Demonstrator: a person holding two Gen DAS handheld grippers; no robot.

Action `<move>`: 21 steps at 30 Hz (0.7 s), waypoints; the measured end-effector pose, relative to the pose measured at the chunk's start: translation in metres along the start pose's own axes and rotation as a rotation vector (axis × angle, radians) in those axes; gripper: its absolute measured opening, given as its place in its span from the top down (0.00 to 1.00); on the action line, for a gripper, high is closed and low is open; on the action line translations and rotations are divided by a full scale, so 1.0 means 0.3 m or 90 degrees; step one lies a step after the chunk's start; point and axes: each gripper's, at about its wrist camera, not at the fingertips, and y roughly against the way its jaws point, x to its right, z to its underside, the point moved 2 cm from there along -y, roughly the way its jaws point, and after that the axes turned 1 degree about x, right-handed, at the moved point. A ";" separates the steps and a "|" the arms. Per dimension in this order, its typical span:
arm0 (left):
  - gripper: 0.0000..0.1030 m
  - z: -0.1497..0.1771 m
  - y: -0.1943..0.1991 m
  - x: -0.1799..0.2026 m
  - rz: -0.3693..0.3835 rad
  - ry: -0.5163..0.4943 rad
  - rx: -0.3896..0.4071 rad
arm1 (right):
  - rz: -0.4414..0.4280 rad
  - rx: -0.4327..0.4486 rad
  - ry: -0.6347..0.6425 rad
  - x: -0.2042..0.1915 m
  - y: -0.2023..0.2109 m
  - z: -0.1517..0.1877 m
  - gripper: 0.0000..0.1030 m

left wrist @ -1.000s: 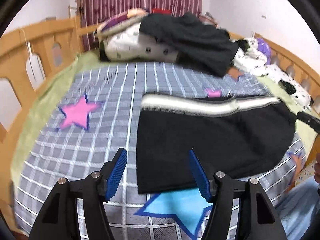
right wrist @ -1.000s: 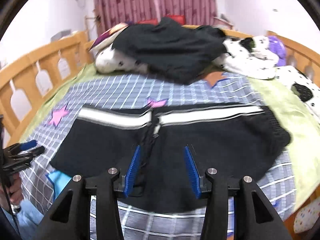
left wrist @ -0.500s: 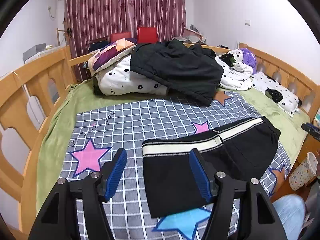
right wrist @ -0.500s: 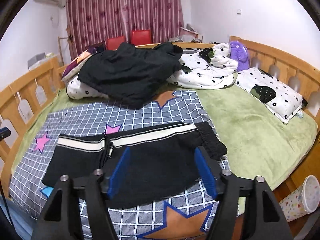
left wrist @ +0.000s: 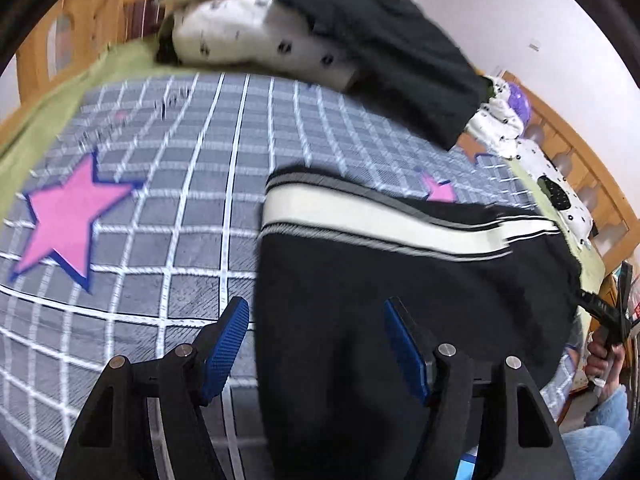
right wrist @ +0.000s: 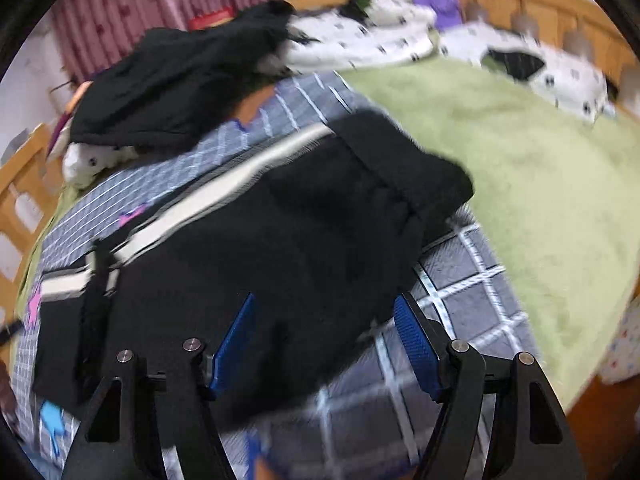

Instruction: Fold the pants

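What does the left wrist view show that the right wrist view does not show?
Only the left wrist view shows the large pink star printed on the grey checked blanket, and the other tool at its right edge. Only the right wrist view shows the wide green fleece cover. Both show the black pants with the white stripe.

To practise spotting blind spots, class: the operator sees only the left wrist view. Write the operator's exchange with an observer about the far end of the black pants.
Operator: Where does the pants' far end lie?
Observer: The black pants with a white stripe end in a cuff that reaches the green fleece blanket.
Operator: Is the right gripper holding them?
Observer: No. The right gripper is open over the pants' near edge. Its jaws have just been opening and press on nothing.
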 end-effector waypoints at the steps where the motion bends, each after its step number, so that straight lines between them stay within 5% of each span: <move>1: 0.37 0.006 -0.040 -0.020 0.014 0.011 -0.012 | -0.002 -0.003 -0.014 0.014 -0.036 -0.009 0.32; 4: 0.41 0.019 -0.126 -0.049 0.068 0.037 -0.048 | -0.012 -0.005 -0.048 0.034 -0.120 -0.040 0.32; 7: 0.41 0.011 -0.146 -0.052 0.083 0.038 -0.022 | 0.001 0.006 -0.043 0.017 -0.162 -0.081 0.33; 11: 0.89 -0.016 -0.143 -0.060 0.110 0.089 -0.029 | 0.028 0.023 -0.041 0.005 -0.161 -0.115 0.77; 14: 0.91 -0.053 -0.047 -0.035 0.104 0.099 0.030 | 0.009 0.072 -0.023 -0.043 -0.071 -0.156 0.86; 21: 0.91 -0.202 0.161 -0.023 0.138 0.093 0.096 | -0.014 0.182 0.031 -0.333 0.170 -0.292 0.88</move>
